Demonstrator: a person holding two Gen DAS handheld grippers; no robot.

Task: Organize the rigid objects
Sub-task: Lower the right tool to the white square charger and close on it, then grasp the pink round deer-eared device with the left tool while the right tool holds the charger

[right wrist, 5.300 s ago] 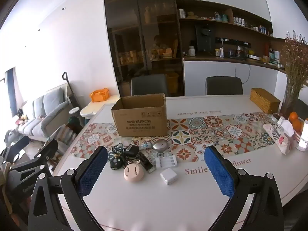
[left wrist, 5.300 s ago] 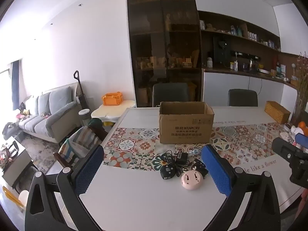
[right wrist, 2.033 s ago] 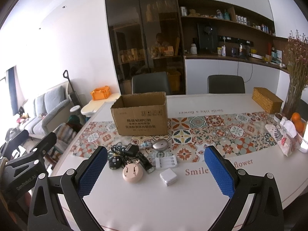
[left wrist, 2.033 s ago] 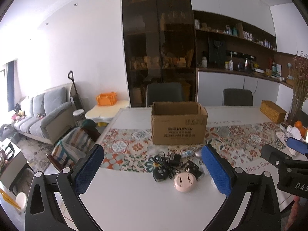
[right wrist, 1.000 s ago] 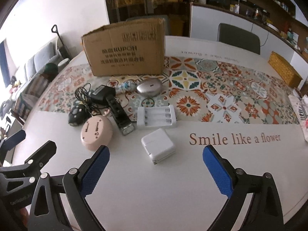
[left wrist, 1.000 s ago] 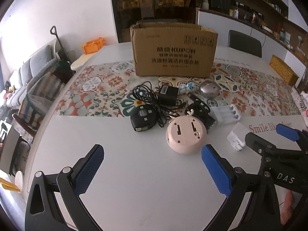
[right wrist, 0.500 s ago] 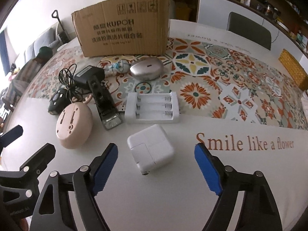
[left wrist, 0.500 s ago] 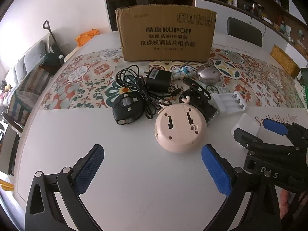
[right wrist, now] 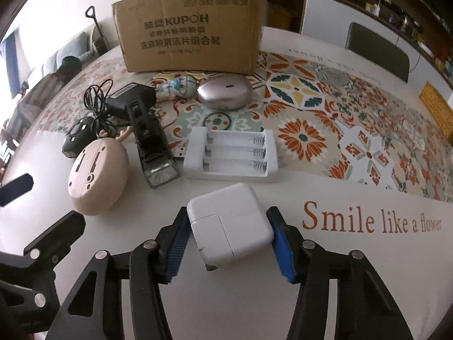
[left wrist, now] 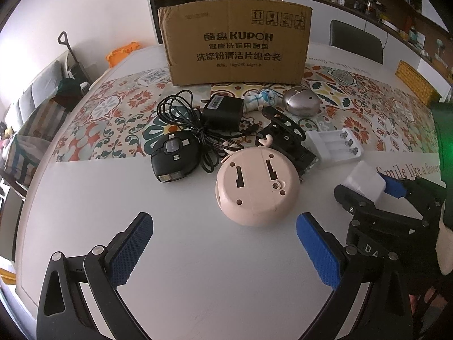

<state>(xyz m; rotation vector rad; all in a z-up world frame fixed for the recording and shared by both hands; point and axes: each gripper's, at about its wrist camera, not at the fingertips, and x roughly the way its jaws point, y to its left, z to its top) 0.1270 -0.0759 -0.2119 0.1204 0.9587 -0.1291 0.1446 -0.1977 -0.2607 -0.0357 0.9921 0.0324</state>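
I've got the white square charger [right wrist: 230,221] lying flat on the bare table, nearest me. Just beyond it sits the white battery holder [right wrist: 230,154]; left, a pink round gadget [right wrist: 97,175] lies face-down; the cardboard box [right wrist: 189,28] stands upright farthest back.

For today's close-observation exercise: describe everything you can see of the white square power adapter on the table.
The white power adapter is a glossy plastic block with rounded corners and a seamed square corner section. It lies flat on the white table, near the battery holder. The right gripper has just been closing; its blue pads flank the adapter's two sides, apparently touching.
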